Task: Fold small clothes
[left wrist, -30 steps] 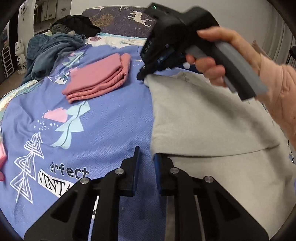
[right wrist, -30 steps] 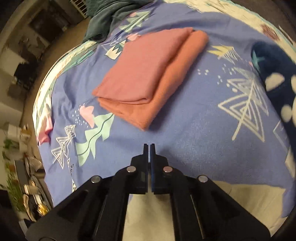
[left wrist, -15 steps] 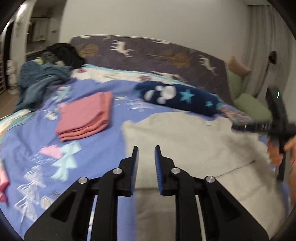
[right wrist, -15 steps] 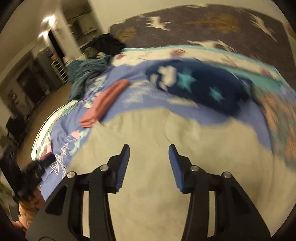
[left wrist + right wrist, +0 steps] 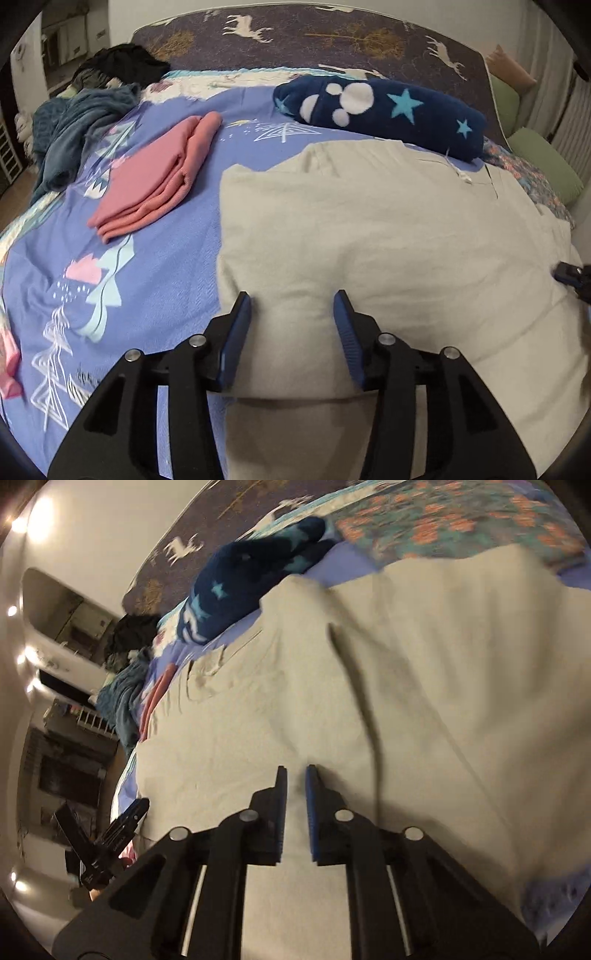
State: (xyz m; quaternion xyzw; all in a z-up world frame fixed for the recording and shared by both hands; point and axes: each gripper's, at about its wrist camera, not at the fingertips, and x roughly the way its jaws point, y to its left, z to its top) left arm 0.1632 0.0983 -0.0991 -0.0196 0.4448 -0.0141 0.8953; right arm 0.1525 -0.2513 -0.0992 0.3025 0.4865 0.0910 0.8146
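A beige garment lies spread on the bed, folded over once, with a fold line near its front. My left gripper is open and empty, just above the garment's near left part. My right gripper hovers low over the same beige garment, jaws narrowly apart with cloth showing in the gap; whether they pinch it is unclear. The right gripper's tip shows at the far right of the left wrist view, and the left gripper shows at the lower left of the right wrist view.
A folded pink garment lies on the blue patterned bedspread to the left. A navy star-print fleece roll lies behind the beige garment. A teal blanket heap and dark clothes sit at the far left.
The right gripper let go of the garment's edge after carrying it over, swung to the right side and narrowed its jaws. The left gripper's jaws opened wider.
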